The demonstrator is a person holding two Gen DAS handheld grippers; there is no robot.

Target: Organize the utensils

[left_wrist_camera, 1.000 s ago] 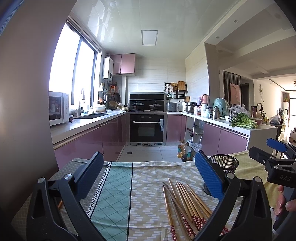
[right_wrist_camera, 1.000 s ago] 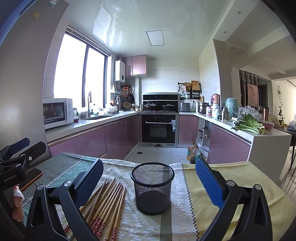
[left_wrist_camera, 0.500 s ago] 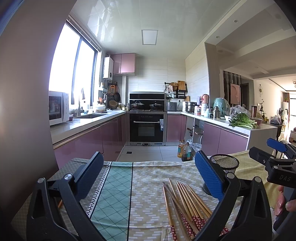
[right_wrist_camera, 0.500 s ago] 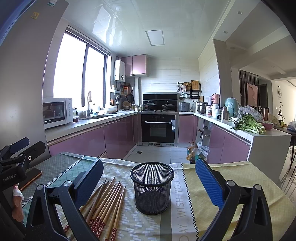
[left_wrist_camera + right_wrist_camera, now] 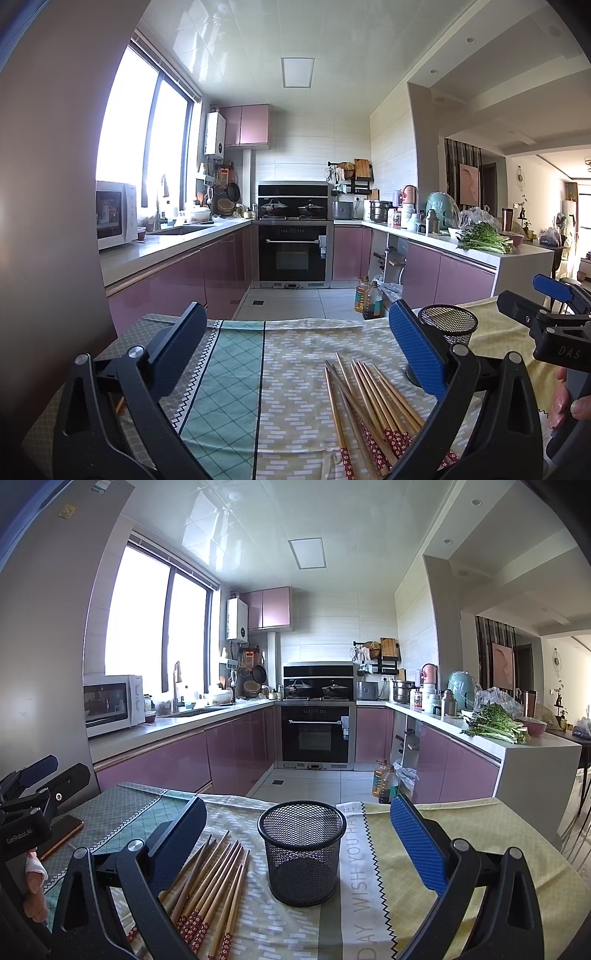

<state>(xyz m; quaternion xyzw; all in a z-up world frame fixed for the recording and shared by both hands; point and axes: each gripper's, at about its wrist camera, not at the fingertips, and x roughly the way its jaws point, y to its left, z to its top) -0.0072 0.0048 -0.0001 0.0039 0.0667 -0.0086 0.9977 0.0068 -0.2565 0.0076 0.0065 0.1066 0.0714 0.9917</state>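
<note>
Both low over the table, facing the oven well beyond. Left wrist view left of the mesh cup; right wrist view centred close on the mesh cup. Shared: chopsticks beside the mesh cup.

A patterned cloth covers the bench; on it lie chopsticks, a mesh cup (upright) and a phone near the left edge.

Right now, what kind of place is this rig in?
A home kitchen, most likely: built-in oven under a stove with lidded pots, microwave by the sink, greens on the counter. Both grippers hang open over a cloth-covered table.
</note>
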